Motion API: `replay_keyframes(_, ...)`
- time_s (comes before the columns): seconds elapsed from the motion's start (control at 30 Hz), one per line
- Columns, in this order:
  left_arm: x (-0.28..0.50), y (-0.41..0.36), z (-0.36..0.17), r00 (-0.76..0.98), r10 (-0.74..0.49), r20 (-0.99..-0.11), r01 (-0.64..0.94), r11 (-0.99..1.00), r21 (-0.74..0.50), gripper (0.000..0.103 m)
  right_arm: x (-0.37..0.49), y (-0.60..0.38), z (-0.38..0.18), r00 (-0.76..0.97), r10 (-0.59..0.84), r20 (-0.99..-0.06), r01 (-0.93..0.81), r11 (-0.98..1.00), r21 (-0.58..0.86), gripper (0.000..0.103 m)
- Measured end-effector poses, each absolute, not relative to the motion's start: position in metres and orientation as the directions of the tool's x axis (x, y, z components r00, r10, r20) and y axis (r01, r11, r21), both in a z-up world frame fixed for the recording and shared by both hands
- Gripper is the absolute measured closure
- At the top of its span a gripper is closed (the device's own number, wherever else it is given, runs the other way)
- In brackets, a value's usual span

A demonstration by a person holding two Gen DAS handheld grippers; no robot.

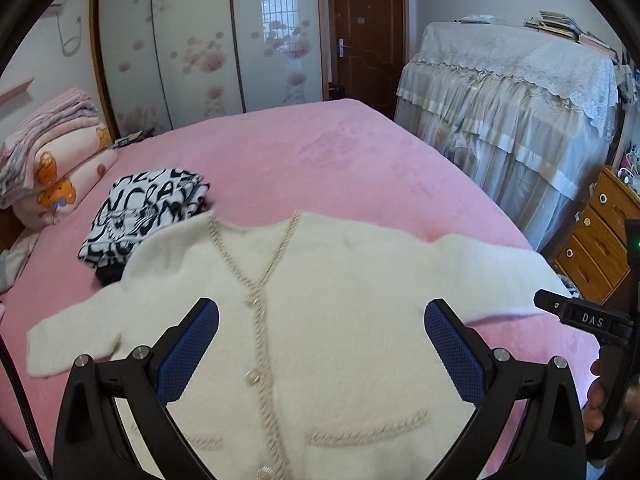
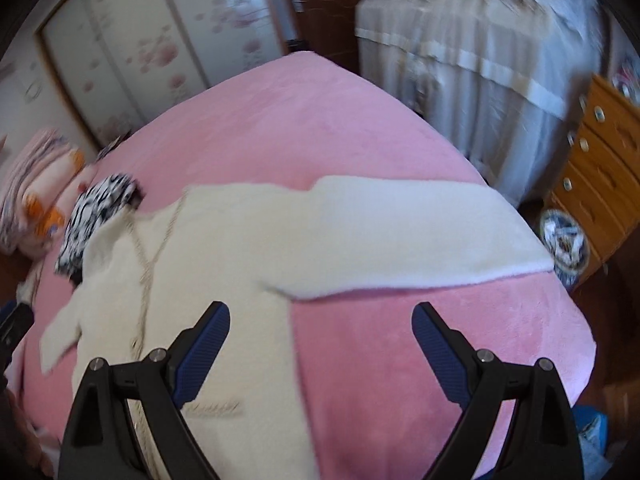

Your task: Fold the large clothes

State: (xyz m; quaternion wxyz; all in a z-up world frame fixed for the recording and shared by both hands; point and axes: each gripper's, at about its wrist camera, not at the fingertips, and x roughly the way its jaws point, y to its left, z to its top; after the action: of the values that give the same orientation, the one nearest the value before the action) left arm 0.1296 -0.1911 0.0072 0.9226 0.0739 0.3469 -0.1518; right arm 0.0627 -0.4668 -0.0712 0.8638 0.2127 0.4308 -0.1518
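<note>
A cream fluffy cardigan (image 1: 336, 312) with a braided trim and pearl buttons lies flat, front up, on the pink bed (image 1: 304, 152), both sleeves spread out sideways. My left gripper (image 1: 320, 320) is open and empty, held above the cardigan's buttoned middle. My right gripper (image 2: 320, 320) is open and empty, above the cardigan's right side edge (image 2: 256, 320) and the bare pink bedding, below the outstretched right sleeve (image 2: 420, 232). The right gripper's black body (image 1: 588, 320) shows at the right edge of the left wrist view.
A folded black-and-white patterned garment (image 1: 144, 212) lies by the cardigan's left shoulder. Stacked quilts (image 1: 52, 160) sit at the bed's far left. A lace-covered piece of furniture (image 1: 508, 120) and a wooden drawer chest (image 1: 600, 236) stand to the right of the bed.
</note>
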Motion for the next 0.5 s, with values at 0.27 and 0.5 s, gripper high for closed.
replay_keyframes(0.27,0.171,-0.270,-0.017,0.710,-0.223,-0.668,0.353,0.933,0.064,0.001,0.061,-0.589,-0.145,0.489,-0.070,-0.870,0.669,0.670,0.322,0.010)
replay_keyframes(0.5,0.202,-0.333,-0.064,0.646,-0.171,-0.744,0.390,0.912,0.130,0.001,0.040,-0.647,-0.192,0.496,-0.004,-0.868,0.769,0.466,0.437,0.014)
